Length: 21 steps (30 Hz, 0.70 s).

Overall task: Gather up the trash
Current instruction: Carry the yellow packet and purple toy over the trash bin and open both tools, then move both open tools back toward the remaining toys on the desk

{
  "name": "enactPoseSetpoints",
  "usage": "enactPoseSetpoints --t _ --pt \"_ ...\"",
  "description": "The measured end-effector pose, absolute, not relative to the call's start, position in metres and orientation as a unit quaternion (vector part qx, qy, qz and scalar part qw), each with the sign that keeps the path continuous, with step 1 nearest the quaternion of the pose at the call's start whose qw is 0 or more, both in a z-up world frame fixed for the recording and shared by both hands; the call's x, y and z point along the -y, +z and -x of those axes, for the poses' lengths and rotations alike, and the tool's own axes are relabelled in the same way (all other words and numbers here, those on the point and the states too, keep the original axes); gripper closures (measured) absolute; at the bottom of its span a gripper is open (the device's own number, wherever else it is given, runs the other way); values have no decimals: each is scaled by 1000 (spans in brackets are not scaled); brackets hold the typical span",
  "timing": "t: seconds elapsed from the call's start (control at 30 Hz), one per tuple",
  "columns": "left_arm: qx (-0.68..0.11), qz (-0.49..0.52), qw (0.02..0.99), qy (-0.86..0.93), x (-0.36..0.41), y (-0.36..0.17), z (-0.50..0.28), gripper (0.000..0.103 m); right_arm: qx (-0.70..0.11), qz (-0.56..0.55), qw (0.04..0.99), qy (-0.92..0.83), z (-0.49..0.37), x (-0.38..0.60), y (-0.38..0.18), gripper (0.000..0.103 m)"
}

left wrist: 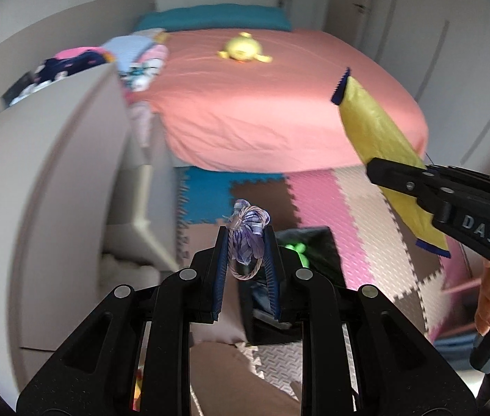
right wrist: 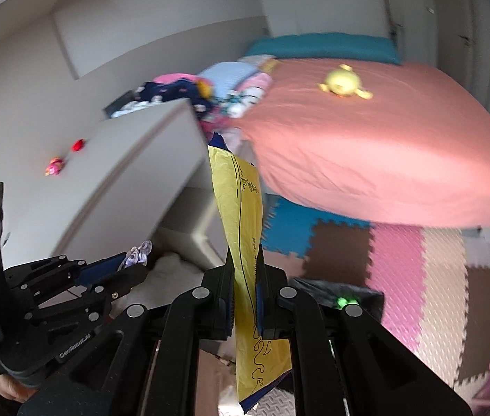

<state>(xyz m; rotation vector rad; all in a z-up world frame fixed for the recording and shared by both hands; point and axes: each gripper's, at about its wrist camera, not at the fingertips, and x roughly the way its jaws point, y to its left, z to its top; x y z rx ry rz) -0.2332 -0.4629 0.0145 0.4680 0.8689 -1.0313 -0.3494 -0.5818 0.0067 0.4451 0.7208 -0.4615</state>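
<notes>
- Yellow wrapper (right wrist: 245,242) with dark blue serrated ends is standing upright, pinched across its middle by the right gripper (right wrist: 245,287), whose jaws are closing flat against both of its faces.
- From the left wrist view, the same wrapper (left wrist: 380,138) is slanting up and away from the right gripper (left wrist: 397,176).
- Crumpled purple plastic scrap (left wrist: 246,239), bound with a twisted pinkish cord, is sitting between the blue-padded fingers (left wrist: 220,270) of the left gripper (left wrist: 245,249), which are clamping it on both sides.
- Just below and beyond both grippers, a black bin (left wrist: 309,242) is showing something bright green inside.
- Foam puzzle mat (left wrist: 317,201) in pink, beige, brown and blue is lying beneath them.
- Farther ahead, a bed (left wrist: 279,104) with a salmon sheet is carrying a yellow plush toy (left wrist: 243,48).
- Left of the grippers, a pale cabinet (right wrist: 134,166) is standing.
</notes>
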Motion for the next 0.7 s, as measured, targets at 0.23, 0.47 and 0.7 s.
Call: enactPoseSetpoints --t 0.23,0.47,0.7 --pt "-416 -253 711 -508 494 -10 268 49 -375 -242 854 -270 381 611 -27 72" --pt "-411 -286 712 -492 504 -26 279 6 -368 -237 836 -332 395 631 -36 13" --pt "-422 -277 717 -480 502 -28 270 6 -363 -242 839 -327 395 634 -35 13"
